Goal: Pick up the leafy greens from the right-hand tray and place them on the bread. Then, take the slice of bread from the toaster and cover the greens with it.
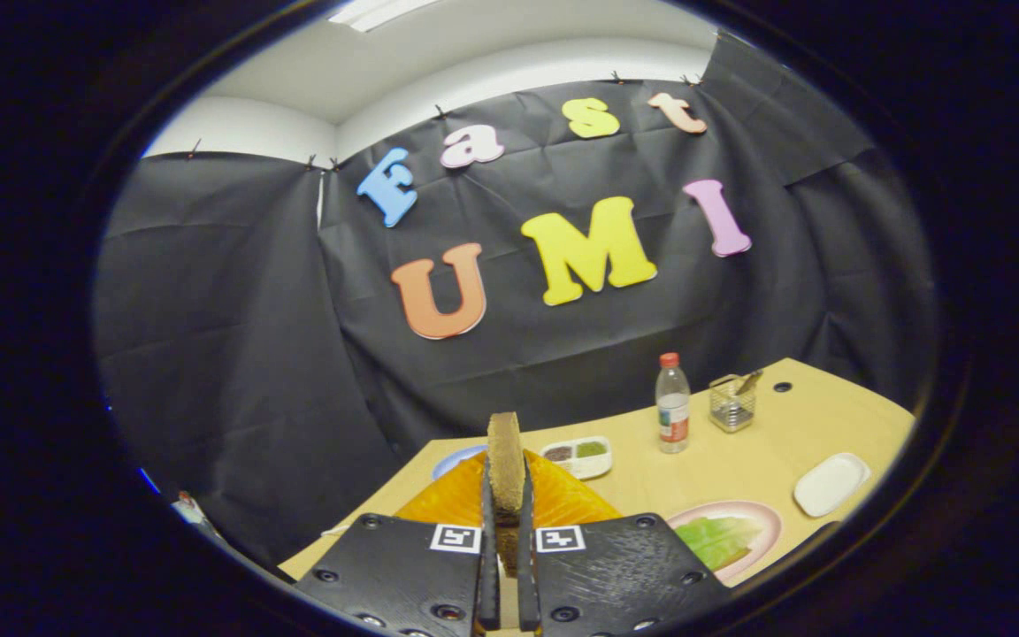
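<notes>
Bread [504, 460] stands on its edge between the two fingers of the tongs [504, 531], and both fingers press on it from the sides, so the tongs are clamped on the slice. The slice sticks up past the fingertips. Right behind it sits the orange toaster [563, 500], low and just ahead of the fingers. To the right of the toaster, close to the right finger, is a pink plate [762, 518] with the greens [717, 540] lying on it. I cannot tell if there is bread under the greens. Farther right on the table [722, 464] lies a small white tray [831, 483]. Beyond the toaster is a little white dish [578, 456] with two dark and green fillings, and a blue plate [456, 460] peeks out next to it. A bottle [672, 402] with a red cap stands upright farther back, near a clear cup [732, 402] with something in it.
</notes>
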